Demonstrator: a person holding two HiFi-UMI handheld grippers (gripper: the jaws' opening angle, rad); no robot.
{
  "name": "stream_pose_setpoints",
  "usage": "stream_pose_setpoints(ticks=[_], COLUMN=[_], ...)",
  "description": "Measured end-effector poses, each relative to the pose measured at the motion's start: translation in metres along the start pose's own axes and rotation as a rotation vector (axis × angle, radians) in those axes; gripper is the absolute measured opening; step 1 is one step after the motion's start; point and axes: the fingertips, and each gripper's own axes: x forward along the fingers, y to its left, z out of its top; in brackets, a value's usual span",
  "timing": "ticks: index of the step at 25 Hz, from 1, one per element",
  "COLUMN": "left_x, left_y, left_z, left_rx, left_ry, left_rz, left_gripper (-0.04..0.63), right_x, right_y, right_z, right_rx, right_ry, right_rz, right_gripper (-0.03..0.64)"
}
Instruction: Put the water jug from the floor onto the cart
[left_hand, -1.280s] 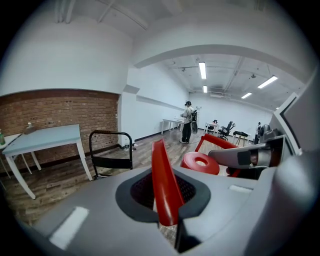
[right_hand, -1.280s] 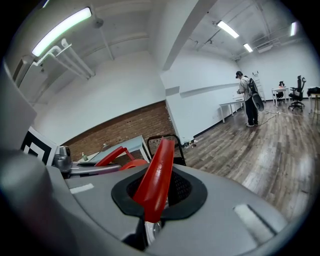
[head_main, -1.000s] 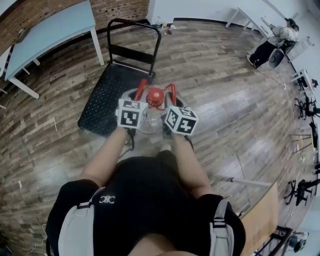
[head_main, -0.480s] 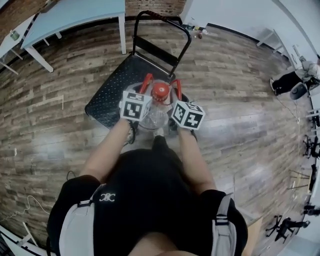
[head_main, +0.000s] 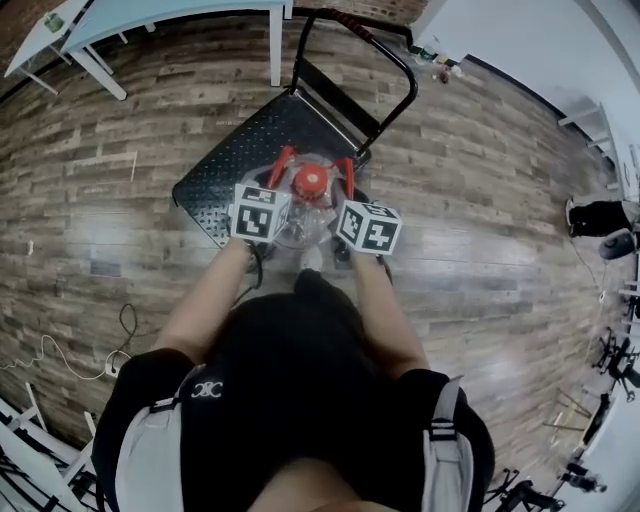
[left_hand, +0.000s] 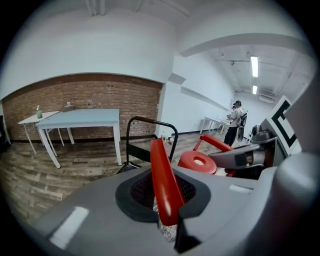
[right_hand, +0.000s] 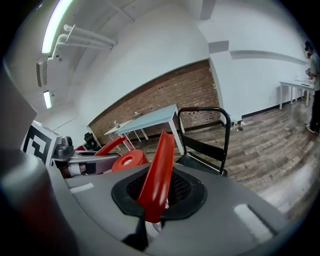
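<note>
The water jug (head_main: 300, 226), clear with a red cap (head_main: 310, 180), hangs over the near corner of the black cart deck (head_main: 235, 165). My left gripper (head_main: 282, 160) and right gripper (head_main: 346, 166) flank its neck, one on each side, with their red fingers close together. In the left gripper view the left gripper (left_hand: 163, 187) is shut with clear plastic showing at the jaw base, and the cap (left_hand: 197, 162) lies just to its right. The right gripper (right_hand: 157, 175) looks the same, cap (right_hand: 129, 161) to its left. The jug's body is mostly hidden by the marker cubes.
The cart's black push handle (head_main: 385, 55) rises at the deck's far end. A light blue table (head_main: 170, 12) stands beyond on the left. Cables (head_main: 60, 355) trail over the wooden floor at left. A person (head_main: 600, 215) is far off at the right edge.
Both grippers and the jug have moved forward from the cart's near edge to over its deck and come down lower. The head view has swung left.
</note>
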Motion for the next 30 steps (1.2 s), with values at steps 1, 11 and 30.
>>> stream_pose_setpoints(ticks=[1, 11, 30], left_x=[0.007, 0.074, 0.161], left_y=[0.002, 0.04, 0.097], left_z=[0.0, -0.007, -0.106], left_rx=[-0.004, -0.048, -0.232], left_ry=[0.009, 0.083, 0.206], left_rz=[0.013, 0.123, 0.245], left_gripper=[0.025, 0.021, 0.027], right_x=[0.007, 0.092, 0.216], right_y=[-0.005, -0.044, -0.077], right_z=[0.001, -0.001, -0.066], right_rx=[0.0, -0.069, -0.227], right_ry=[0.021, 0.204, 0.343], right_rz=[0.012, 0.059, 0.08], right_gripper=[0.037, 0.037, 0.04])
